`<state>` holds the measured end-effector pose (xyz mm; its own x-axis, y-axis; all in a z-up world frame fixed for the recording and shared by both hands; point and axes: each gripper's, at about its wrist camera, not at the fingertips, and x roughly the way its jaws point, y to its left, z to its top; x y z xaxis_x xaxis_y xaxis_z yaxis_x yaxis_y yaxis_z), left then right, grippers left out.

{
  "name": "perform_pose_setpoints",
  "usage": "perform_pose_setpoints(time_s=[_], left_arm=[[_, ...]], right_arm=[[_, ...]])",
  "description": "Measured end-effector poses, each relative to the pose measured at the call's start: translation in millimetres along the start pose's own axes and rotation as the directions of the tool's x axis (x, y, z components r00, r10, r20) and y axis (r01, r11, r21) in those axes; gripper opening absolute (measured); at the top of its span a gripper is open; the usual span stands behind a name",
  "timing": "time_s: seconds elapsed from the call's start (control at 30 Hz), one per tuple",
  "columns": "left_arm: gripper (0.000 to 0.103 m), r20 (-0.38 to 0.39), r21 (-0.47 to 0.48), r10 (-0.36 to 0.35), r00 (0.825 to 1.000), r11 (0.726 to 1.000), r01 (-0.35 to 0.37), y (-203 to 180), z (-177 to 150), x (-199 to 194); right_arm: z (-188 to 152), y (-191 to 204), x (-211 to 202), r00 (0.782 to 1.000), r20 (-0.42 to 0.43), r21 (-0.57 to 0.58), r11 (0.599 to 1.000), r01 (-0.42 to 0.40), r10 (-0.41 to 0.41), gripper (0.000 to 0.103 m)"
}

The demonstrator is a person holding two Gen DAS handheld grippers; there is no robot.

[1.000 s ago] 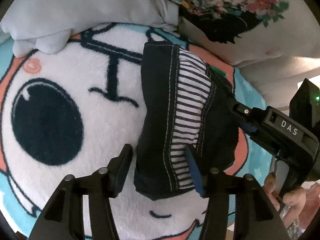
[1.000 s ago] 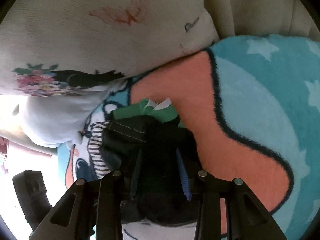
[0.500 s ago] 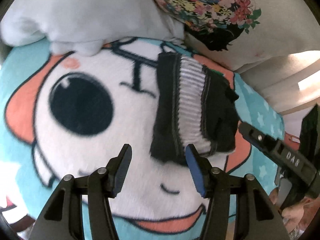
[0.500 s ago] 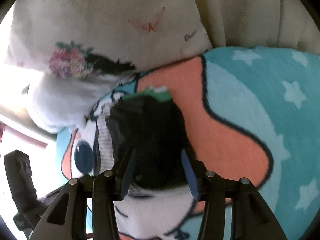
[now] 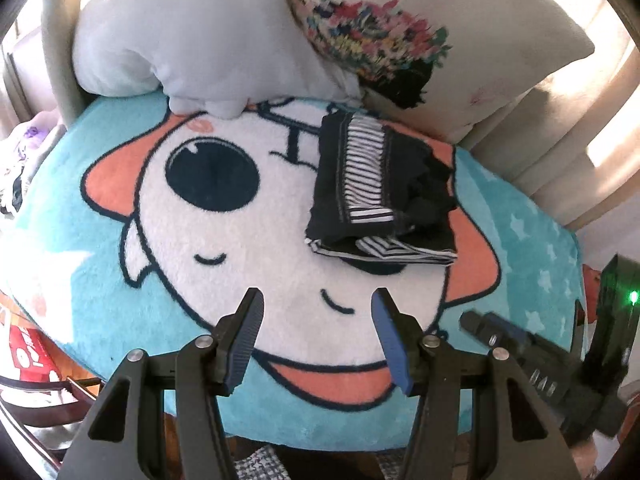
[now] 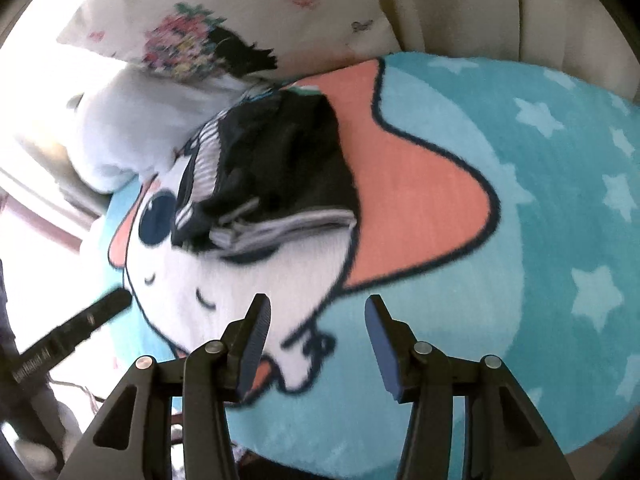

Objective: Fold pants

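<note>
**Pants lie folded; both grippers hang clear**

The pants sit as a compact dark bundle with a striped waistband panel showing, resting on the cartoon blanket. From the left gripper, the bundle lies ahead of the jaws and a little to their right, well apart from the tips. From the right gripper, it lies ahead and to the left of the jaws, also well apart. Both sets of jaws stand wide, with nothing between them but blanket.

Beyond the bundle, a white pillow and a floral pillow lean against the backrest; the far edge of the pants lies near the floral one, though contact cannot be made out.

Judging by the layered edges facing the jaws, with striped fabric peeking from under the dark top layer, the folding looks essentially complete and this is the release-and-retreat step. The layers are slightly uneven on the near edge. If anything more is wanted, the next move calls for a light approach from the near side to square that lower striped layer under the top one, gripping only the edge so the stack does not slide on the plush pile. Otherwise, nothing further is needed.
</note>
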<state>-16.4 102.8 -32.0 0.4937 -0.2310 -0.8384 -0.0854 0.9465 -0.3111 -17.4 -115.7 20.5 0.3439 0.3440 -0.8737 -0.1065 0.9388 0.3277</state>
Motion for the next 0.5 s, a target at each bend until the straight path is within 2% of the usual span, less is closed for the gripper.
perform_pose_setpoints(time_s=[0.07,0.23,0.43,0.5], left_arm=[[0.055,0.016,0.002,-0.005,1.0,1.0,0.005,-6,-3,-6],[0.055,0.103,0.03,0.031,0.994,0.999,-0.034,-22,-8,-27],[0.056,0.197,0.037,0.084,0.977,0.995,-0.094,-31,-14,-48],[0.061,0.22,0.045,0.097,0.971,0.993,-0.109,-34,-16,-53]], right_arm=[[-7,5,-6,1.0,0.009,-0.04,0.999,0.015,-0.015,0.059],[-18,9,-19,0.999,0.026,-0.09,0.995,0.045,-0.043,0.061],[-26,7,-30,0.997,0.04,-0.117,0.99,0.073,-0.069,0.064],[-28,8,-35,0.996,0.051,-0.121,0.989,0.08,-0.074,0.065]])
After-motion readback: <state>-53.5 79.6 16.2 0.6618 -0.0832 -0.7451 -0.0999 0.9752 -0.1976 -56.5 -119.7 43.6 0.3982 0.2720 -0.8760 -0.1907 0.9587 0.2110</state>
